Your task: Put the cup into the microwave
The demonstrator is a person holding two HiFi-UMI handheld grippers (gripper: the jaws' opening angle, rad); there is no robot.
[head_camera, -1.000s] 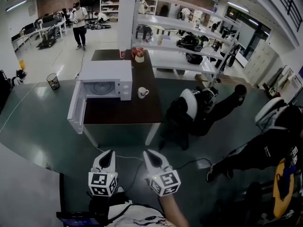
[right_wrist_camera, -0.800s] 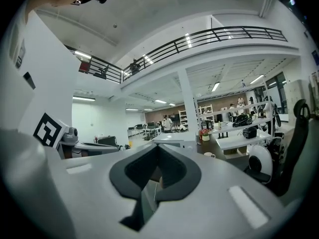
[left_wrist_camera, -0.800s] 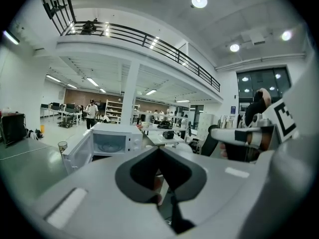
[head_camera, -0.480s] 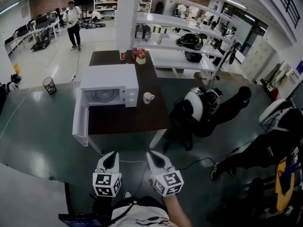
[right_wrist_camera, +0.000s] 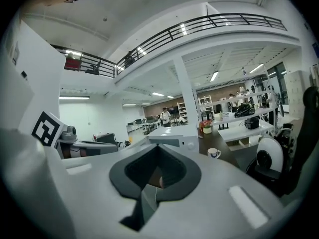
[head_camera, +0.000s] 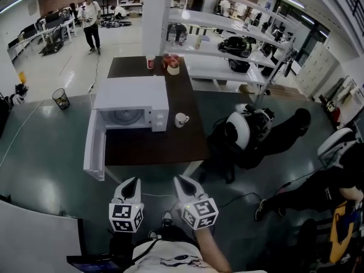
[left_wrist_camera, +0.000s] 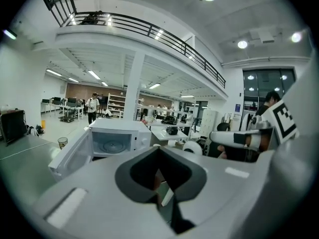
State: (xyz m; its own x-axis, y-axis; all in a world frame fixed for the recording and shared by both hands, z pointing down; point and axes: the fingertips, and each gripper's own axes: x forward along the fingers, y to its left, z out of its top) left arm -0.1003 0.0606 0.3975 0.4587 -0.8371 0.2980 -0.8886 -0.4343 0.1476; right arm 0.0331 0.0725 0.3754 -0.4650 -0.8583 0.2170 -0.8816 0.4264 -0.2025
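Dark table (head_camera: 153, 148) is being faced from well apart; the cup (head_camera: 181, 119) is standing just right of the open microwave (head_camera: 132, 98), nearer the right gripper (head_camera: 181, 182) than the left gripper (head_camera: 131, 183), both being held clenched, empty.

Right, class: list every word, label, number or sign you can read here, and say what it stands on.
No text is readable.
The marker cubes on the left tool and right tool: black-and-white squares, no letters.
The microwave panel: too small to read.
The red container label behind it: too small to read.
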